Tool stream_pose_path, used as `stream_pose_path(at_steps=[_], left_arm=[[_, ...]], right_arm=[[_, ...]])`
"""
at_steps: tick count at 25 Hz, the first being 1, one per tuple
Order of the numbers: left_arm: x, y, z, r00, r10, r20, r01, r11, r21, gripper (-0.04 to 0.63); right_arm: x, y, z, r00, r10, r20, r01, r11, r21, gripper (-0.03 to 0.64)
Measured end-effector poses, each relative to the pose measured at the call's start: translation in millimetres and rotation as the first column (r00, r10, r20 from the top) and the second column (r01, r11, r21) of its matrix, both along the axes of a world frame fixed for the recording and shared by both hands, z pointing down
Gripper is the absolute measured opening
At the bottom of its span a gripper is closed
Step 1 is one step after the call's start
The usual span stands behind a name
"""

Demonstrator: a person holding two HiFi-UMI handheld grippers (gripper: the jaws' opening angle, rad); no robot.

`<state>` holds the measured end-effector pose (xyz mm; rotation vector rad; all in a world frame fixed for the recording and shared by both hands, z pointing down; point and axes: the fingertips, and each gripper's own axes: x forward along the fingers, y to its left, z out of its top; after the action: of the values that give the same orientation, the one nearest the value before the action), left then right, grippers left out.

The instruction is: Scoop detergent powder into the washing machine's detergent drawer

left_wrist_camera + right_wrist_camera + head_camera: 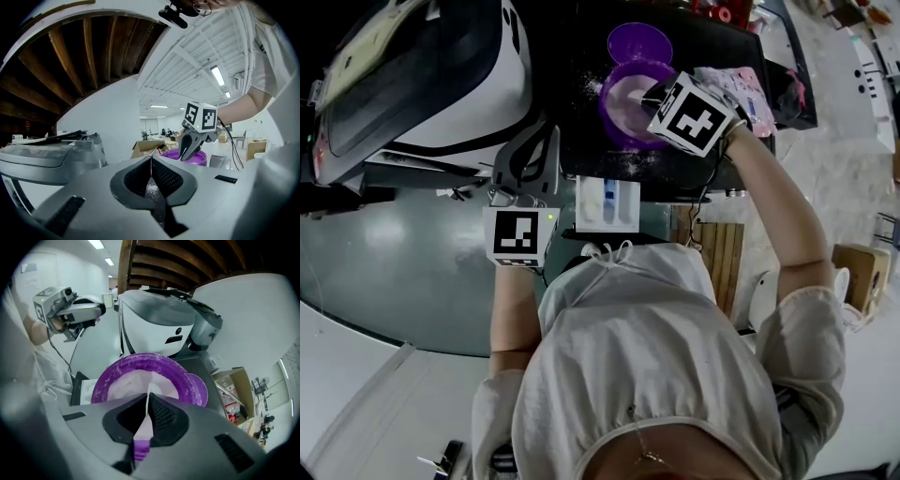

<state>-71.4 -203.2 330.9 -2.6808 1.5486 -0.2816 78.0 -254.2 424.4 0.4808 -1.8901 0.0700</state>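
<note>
A purple bowl (623, 98) of white detergent powder (133, 380) stands on a black table (581, 56). My right gripper (661, 94) is over the bowl, shut on the handle of a purple scoop (140, 446) whose front end dips into the powder. The white detergent drawer (607, 203) sticks out open at the table's near edge. My left gripper (530, 164) hangs left of the drawer, beside the washing machine (441, 84). In the left gripper view its jaws (151, 159) are shut on nothing, with powder grains on them.
A purple lid (639, 42) lies behind the bowl. A pink patterned packet (741, 84) sits at the table's right end. Powder is spilled on the table around the bowl. A wooden crate (717, 248) stands on the floor near the person's right side.
</note>
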Motion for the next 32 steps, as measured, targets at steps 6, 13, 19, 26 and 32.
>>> stream_pose_path(at_steps=[6, 13, 19, 26, 32], left_arm=[[-4, 1, -1, 1.000, -0.010, 0.005, 0.010, 1.000, 0.002, 0.023], [-1, 4, 0, 1.000, -0.009, 0.005, 0.009, 1.000, 0.003, 0.023], [0, 6, -2, 1.000, -0.009, 0.005, 0.009, 1.000, 0.009, 0.023], [-1, 10, -1, 1.000, -0.014, -0.004, 0.014, 1.000, 0.004, 0.023], [1, 14, 0, 1.000, -0.007, -0.005, 0.007, 1.000, 0.003, 0.023]], right_arm=[[3, -6, 17, 0.983, -0.095, -0.160, 0.092, 0.995, -0.021, 0.011], [-3, 8, 35, 0.962, -0.172, -0.212, 0.143, 0.979, -0.141, 0.011], [-6, 9, 40, 0.954, -0.205, -0.217, 0.161, 0.966, -0.201, 0.011], [-7, 29, 34, 0.970, -0.180, -0.163, 0.117, 0.934, -0.337, 0.011], [-9, 29, 27, 0.990, -0.113, -0.087, 0.071, 0.917, -0.393, 0.011]])
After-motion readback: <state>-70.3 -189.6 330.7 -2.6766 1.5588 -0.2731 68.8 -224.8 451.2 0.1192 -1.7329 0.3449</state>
